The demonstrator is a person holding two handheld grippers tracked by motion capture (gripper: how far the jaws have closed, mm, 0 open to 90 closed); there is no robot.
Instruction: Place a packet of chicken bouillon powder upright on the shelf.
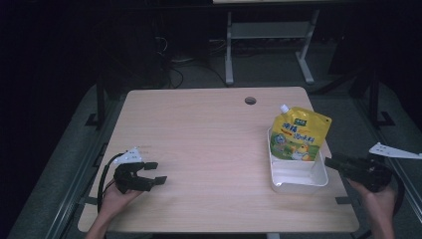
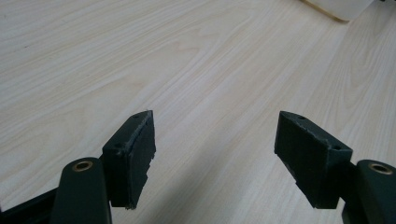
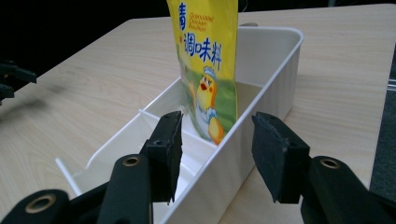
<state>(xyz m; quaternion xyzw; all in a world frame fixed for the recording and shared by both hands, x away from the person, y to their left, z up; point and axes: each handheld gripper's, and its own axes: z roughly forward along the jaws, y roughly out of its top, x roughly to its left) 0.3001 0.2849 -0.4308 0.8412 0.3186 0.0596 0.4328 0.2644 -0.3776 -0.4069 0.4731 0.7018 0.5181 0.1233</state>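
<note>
**Both grippers open; pouch standing in the tray**

Landmark: the white tray (image 1: pixel 297 178), sitting near the right edge of the wooden table (image 1: pixel 209 144).

1. Nearest the person, the left gripper (image 1: pixel 155 173) is resting in the left hand (image 1: pixel 115 198) at the table's front-left corner, well apart from the tray. Its jaws are standing wide apart and are holding nothing. In the left gripper view, the left gripper (image 2: pixel 215 154) is pointing across bare table (image 2: pixel 187 70), with a corner of the tray (image 2: pixel 336 7) showing far off.

2. The right gripper (image 1: pixel 329 162) is sitting in the right hand (image 1: pixel 380 201) just beside the tray's near right corner, at the right edge of the table. In the right gripper view, the right gripper (image 3: pixel 217 149) is straddling the tray's (image 3: pixel 261 88) right wall: one jaw is hanging inside the tray, the other outside it. The jaws are parted and are not pressing on the wall.

3. The tray is lying lengthwise, front to back, with thin dividers crossing its inside.

4. A yellow pouch (image 1: pixel 299 133) is standing upright in the far end of the tray, leaning on the far rim, its white spout at the top left. In the right gripper view the pouch (image 3: pixel 208 65) is showing printed characters and a cartoon duck.

5. Beyond the tray, a round hole (image 1: pixel 250 100) is lying in the table near the far edge.
</note>
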